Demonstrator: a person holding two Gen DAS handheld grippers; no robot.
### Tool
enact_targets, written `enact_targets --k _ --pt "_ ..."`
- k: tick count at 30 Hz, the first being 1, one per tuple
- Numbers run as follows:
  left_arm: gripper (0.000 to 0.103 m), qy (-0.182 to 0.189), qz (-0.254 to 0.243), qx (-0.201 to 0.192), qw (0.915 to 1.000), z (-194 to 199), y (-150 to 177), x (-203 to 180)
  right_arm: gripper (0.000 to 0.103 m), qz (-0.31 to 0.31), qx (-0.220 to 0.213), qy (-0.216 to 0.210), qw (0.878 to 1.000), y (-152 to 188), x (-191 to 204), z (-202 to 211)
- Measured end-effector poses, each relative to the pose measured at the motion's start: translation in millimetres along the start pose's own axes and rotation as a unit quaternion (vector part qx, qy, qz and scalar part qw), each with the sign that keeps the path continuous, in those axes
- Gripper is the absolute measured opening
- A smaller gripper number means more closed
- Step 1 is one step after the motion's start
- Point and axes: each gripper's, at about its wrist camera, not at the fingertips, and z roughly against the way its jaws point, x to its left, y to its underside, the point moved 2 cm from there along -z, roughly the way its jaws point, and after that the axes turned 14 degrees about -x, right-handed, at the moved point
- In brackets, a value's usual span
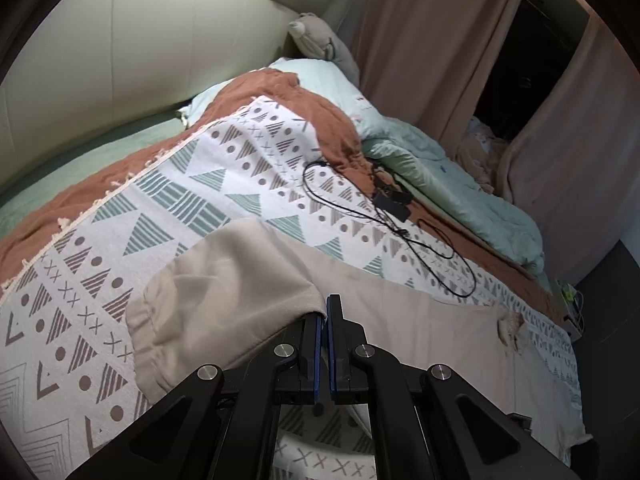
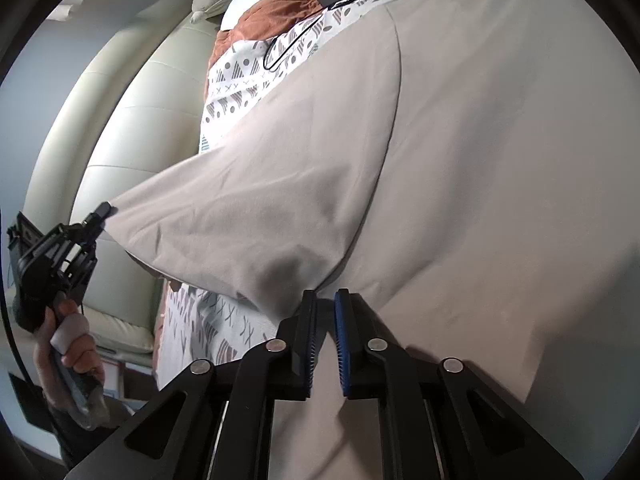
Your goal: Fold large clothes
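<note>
A large beige garment (image 1: 420,344) lies spread on the patterned bedspread (image 1: 192,208). My left gripper (image 1: 324,312) is shut on its sleeve (image 1: 224,292) and holds that end lifted; the sleeve drapes over the left finger. In the right wrist view the garment (image 2: 500,184) fills most of the frame, and the lifted sleeve (image 2: 248,216) stretches left to the left gripper (image 2: 105,211), held in a hand. My right gripper (image 2: 325,300) sits at the sleeve's armpit seam, jaws narrowly apart around a fold of the cloth.
Black cables and a charger (image 1: 394,204) lie on the bedspread beyond the garment. A rust blanket (image 1: 304,104) and mint quilt (image 1: 440,176) are bunched at the far side. A cream padded headboard (image 1: 140,48), a plush toy (image 1: 316,38) and pink curtains (image 1: 432,36) stand behind.
</note>
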Motion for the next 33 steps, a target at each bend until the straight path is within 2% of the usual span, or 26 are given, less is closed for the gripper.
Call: enact_targets --k 8,13,15,17,18,24,26,28,29,30,31,32,33 --pt "0.002 0.075 -0.032 0.001 0.9967 26 1 -83 0.006 -0.017 0.023 -0.02 0.999 6 -4 -9" --pt "0.002 0.118 -0.057 0.014 0.9912 41 15 -130 0.007 -0.015 0.012 0.0 1.0 -4 -6 21" --pt "0.002 0.136 -0.067 0.023 0.9882 45 24 -148 0.015 -0.022 -0.003 -0.003 1.0 -14 -7 42" --pt "0.002 0.151 -0.075 0.032 0.9852 47 34 -166 0.05 -0.028 -0.028 0.003 0.999 -22 -10 69" --pt "0.002 0.157 -0.077 0.037 0.9839 48 40 -173 0.053 -0.028 -0.044 0.007 0.999 -25 -12 83" --pt "0.002 0.193 -0.071 0.07 0.9761 47 83 -217 0.053 -0.024 -0.109 0.056 0.992 -27 -33 169" --pt "0.002 0.193 -0.072 0.085 0.9748 46 101 -232 0.053 -0.022 -0.126 0.078 0.989 -23 -46 196" --pt "0.003 0.214 -0.055 0.104 0.9699 42 119 -243 0.053 -0.034 -0.141 0.099 0.984 -15 -66 224" --pt "0.011 0.227 -0.041 0.118 0.9659 39 130 -247 0.053 -0.041 -0.146 0.107 0.983 -10 -74 236" --pt "0.031 0.242 -0.023 0.138 0.96 35 142 -251 0.053 -0.048 -0.15 0.114 0.981 -4 -85 250" --pt "0.046 0.258 -0.004 0.156 0.9536 33 156 -255 0.053 -0.061 -0.149 0.114 0.98 1 -95 261" --pt "0.08 0.269 0.01 0.165 0.9489 32 168 -261 0.053 -0.078 -0.148 0.105 0.98 6 -105 273" --pt "0.101 0.27 0.018 0.164 0.9487 32 179 -265 0.053 -0.089 -0.15 0.099 0.98 9 -113 281"
